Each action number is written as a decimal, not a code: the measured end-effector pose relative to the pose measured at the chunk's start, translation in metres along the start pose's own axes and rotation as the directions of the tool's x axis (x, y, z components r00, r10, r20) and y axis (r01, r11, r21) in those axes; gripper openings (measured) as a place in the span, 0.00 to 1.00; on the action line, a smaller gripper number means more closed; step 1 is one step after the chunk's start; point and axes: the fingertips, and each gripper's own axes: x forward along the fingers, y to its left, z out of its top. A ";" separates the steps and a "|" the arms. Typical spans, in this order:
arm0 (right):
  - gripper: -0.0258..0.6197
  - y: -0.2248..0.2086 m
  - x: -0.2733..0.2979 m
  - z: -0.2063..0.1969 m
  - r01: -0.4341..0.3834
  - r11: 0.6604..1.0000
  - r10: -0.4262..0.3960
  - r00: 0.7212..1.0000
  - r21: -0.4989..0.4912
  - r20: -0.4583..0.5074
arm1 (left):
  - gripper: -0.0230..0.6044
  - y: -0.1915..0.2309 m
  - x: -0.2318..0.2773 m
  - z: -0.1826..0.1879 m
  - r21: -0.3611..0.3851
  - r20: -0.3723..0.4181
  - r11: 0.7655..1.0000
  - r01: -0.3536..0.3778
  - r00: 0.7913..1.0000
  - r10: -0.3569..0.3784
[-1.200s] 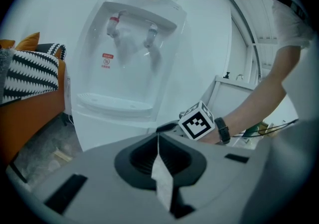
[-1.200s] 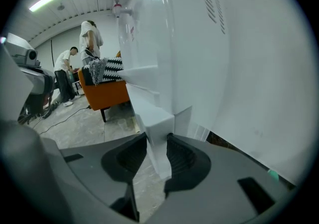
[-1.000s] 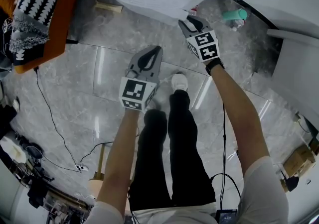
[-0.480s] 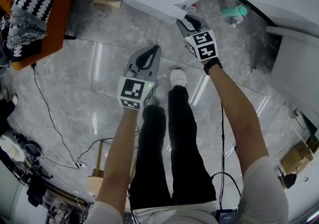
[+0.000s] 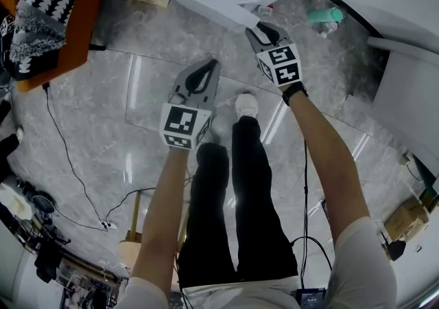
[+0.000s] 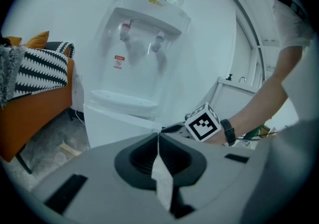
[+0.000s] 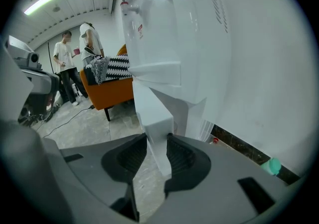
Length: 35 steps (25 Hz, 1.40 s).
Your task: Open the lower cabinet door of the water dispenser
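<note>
Over grey marble floor (image 5: 103, 115), right gripper (image 7: 157, 137) clamps the edge of the cabinet door (image 7: 154, 113); left gripper (image 6: 158, 137), closed, hangs apart.

The swung-out cabinet door (image 7: 155, 118) bars the front of the water dispenser (image 6: 144, 49). Bare floor (image 5: 130, 108) between it and the orange chair (image 5: 72, 43) leaves passage.

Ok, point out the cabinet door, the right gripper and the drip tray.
cabinet door (image 7: 152, 113), right gripper view, free edge.
right gripper (image 7: 157, 137), right gripper view, between fingertips.
drip tray (image 6: 119, 102), left gripper view, front rim.
</note>
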 end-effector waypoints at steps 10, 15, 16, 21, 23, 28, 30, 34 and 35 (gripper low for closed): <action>0.24 0.025 -0.005 -0.008 -0.041 0.999 0.041 0.999 -0.021 -0.020 | 0.06 0.009 -0.009 0.001 -0.011 0.005 1.000 -0.019 1.000 0.019; 0.23 0.039 -0.007 -0.012 -0.063 0.996 0.061 0.998 -0.062 -0.034 | 0.06 0.011 -0.016 -0.002 -0.020 0.005 0.999 -0.028 1.000 0.028; 0.23 0.042 -0.008 -0.013 -0.067 0.995 0.064 0.997 -0.069 -0.038 | 0.06 0.012 -0.017 -0.003 -0.021 0.003 0.999 -0.030 1.000 0.030; 0.23 0.051 -0.009 -0.016 -0.090 0.991 0.085 0.995 -0.099 -0.056 | 0.06 0.020 -0.026 -0.008 -0.030 0.005 0.998 -0.047 0.999 0.047; 0.23 0.055 -0.009 -0.017 -0.100 0.989 0.094 0.994 -0.107 -0.063 | 0.06 0.023 -0.030 -0.009 -0.036 0.007 0.998 -0.054 0.999 0.054; 0.05 0.072 -0.009 -0.020 -0.139 0.975 0.126 0.988 -0.170 -0.089 | 0.06 0.022 -0.036 -0.014 -0.043 0.006 0.997 -0.061 0.998 0.061; 0.05 0.093 -0.009 -0.020 -0.199 0.960 0.182 0.978 -0.200 -0.100 | 0.06 0.023 -0.039 -0.017 -0.047 0.003 0.997 -0.065 0.998 0.065; 0.05 0.134 -0.006 -0.021 -0.288 0.934 0.272 0.957 -0.213 -0.100 | 0.06 0.027 -0.048 -0.024 -0.057 -0.006 0.995 -0.080 0.997 0.080; 0.05 0.143 -0.005 -0.021 -0.304 0.928 0.289 0.952 -0.216 -0.101 | 0.06 0.029 -0.051 -0.026 -0.059 -0.009 0.995 -0.086 0.996 0.085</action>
